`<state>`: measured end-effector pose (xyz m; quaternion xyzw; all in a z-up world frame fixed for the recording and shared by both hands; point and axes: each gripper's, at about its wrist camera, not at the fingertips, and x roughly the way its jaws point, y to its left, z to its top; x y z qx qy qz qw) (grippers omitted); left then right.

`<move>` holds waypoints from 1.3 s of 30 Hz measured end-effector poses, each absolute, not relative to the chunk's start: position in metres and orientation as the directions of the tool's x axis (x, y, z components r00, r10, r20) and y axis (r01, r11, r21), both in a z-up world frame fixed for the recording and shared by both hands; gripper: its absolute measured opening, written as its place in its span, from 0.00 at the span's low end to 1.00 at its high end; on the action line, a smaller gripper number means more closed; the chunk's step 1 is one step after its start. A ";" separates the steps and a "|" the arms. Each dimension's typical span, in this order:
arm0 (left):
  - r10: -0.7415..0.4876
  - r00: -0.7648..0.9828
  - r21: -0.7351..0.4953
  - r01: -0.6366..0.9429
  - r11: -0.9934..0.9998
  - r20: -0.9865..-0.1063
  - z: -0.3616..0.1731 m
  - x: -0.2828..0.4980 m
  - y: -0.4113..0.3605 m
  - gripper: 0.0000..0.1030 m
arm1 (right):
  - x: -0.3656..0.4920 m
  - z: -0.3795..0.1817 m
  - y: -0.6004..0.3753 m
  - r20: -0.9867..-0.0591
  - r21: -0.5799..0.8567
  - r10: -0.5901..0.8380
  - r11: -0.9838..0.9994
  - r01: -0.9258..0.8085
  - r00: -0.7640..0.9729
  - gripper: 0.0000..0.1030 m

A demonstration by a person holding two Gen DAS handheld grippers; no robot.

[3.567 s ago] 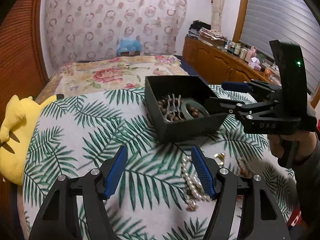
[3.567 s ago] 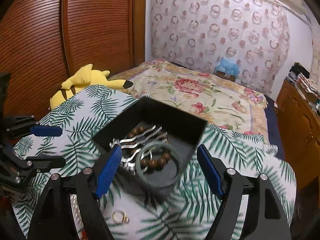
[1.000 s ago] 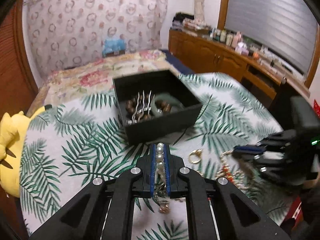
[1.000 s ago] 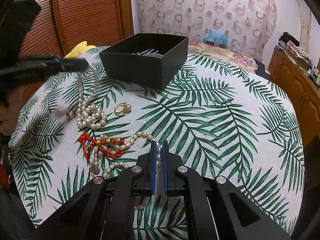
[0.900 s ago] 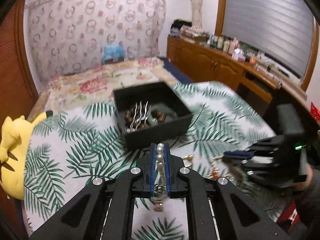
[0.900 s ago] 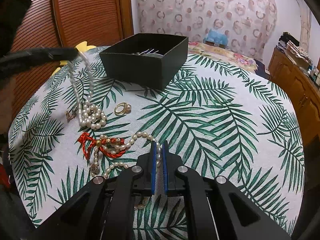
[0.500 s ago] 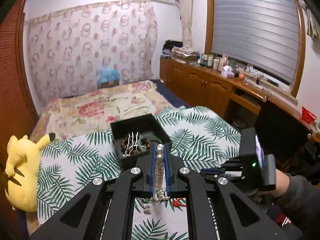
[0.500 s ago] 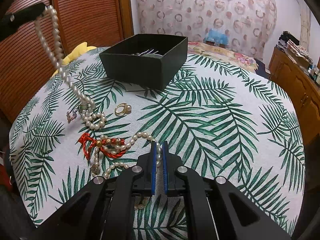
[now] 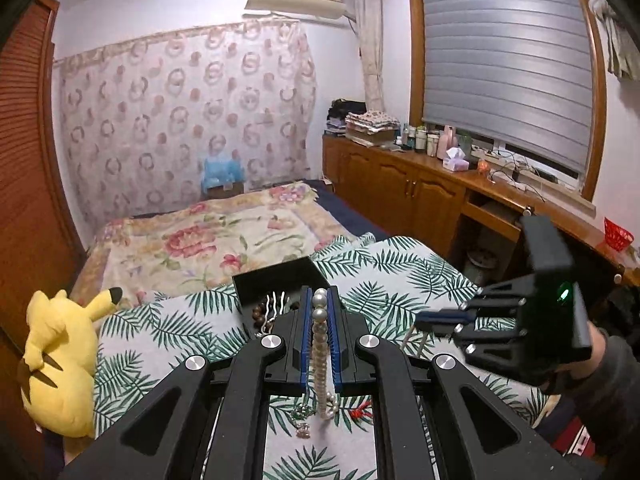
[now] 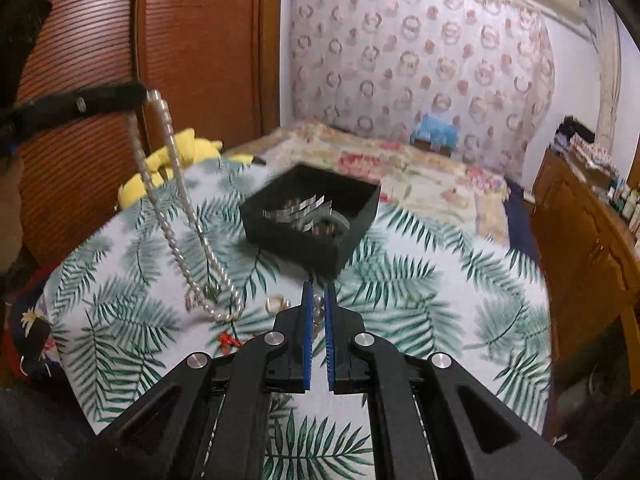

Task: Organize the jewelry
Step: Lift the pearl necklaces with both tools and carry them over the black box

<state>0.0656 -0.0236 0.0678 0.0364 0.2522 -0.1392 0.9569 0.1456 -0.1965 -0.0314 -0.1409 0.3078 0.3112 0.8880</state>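
My left gripper (image 9: 319, 292) is shut on a white pearl necklace (image 9: 320, 364), which hangs from the fingers over the palm-leaf table (image 9: 168, 332). From the right wrist view the left gripper (image 10: 138, 94) is high at the upper left, and the necklace (image 10: 176, 216) dangles in a long loop that ends just above the cloth. My right gripper (image 10: 318, 286) is shut on a second pearl strand (image 10: 317, 314), whose red cord (image 10: 228, 340) trails below. The black box (image 10: 312, 236) holds hair clips, a green bangle and brown beads.
A gold ring (image 10: 278, 304) lies on the cloth in front of the box. A yellow plush toy (image 9: 60, 360) sits at the table's left edge. Behind the table is a bed with a floral cover (image 9: 208, 236); wooden cabinets (image 9: 404, 196) run along the right.
Both grippers have risen. The left has lifted its pearl necklace clear of the table. The right has come up with its pearl strand, and the box now shows from above.
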 end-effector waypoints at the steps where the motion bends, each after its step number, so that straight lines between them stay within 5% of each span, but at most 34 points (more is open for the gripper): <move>1: -0.246 0.836 0.002 0.283 0.959 -0.490 0.069 0.065 -0.022 0.07 | 0.144 -0.024 -0.197 -0.622 -0.064 0.470 0.766 -0.639 0.626 0.06; 16: -0.226 0.854 0.009 0.260 0.966 -0.468 0.079 0.068 -0.017 0.07 | 0.141 0.057 -0.195 -0.507 -0.137 0.498 0.759 -0.636 0.704 0.06; 39: -0.260 0.876 -0.006 0.281 0.960 -0.406 0.120 0.118 -0.010 0.07 | 0.188 0.103 -0.190 -0.465 -0.152 0.511 0.759 -0.633 0.723 0.06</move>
